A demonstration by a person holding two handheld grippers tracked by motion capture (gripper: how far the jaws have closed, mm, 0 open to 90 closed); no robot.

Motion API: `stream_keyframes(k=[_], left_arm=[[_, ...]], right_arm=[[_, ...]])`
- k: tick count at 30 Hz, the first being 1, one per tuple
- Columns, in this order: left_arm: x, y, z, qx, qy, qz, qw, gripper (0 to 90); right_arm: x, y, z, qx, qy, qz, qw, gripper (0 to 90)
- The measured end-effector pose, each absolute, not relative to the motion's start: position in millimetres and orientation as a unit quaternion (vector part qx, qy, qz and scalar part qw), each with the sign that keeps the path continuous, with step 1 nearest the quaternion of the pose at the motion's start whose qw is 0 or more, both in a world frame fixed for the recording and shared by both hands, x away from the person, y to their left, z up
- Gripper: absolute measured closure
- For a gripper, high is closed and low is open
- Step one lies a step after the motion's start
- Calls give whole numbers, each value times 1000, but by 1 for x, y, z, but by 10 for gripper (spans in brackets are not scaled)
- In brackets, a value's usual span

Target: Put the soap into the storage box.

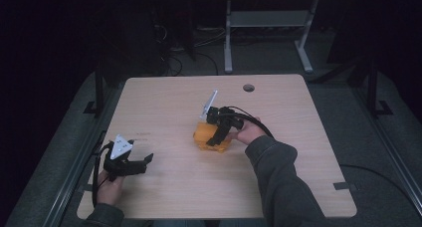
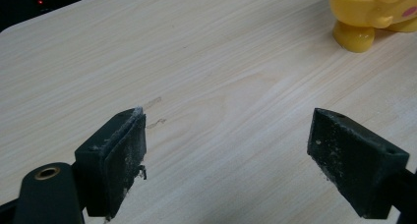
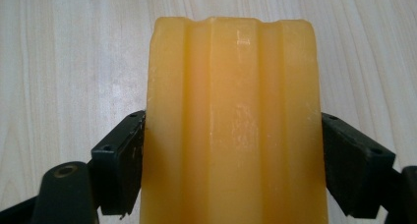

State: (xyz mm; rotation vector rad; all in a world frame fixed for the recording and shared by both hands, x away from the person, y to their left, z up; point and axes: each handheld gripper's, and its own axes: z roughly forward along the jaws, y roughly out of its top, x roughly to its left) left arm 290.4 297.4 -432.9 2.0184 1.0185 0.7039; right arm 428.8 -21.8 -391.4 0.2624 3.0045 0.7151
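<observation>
Right gripper view: the right hand-held gripper (image 3: 231,160) has its two black jaws pressed against the flat sides of a yellow-orange, ridged, hard plastic toy (image 3: 231,121), grasping it just above the pale wooden bench (image 3: 59,62). The toy looks stiff, hollow and light; its glossy skin may be slippery, so those broad parallel flanks seem the safest place to hold, rather than the rounded feet seen in the left gripper view. In the high view the toy (image 1: 205,136) sits near the bench's middle, while the left hand-held gripper (image 1: 142,162) rests well apart at the near-left edge, jaws spread and empty. Count: one toy, two hand-held grippers, one bench.
</observation>
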Motion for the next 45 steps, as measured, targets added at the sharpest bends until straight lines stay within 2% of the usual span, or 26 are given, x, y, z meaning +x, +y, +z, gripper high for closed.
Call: stream_keyframes(k=[45], left_arm=[[291,297,-433,792,396,275,375,141]], right_arm=[[421,-35,-376,94,962,252,39,184]])
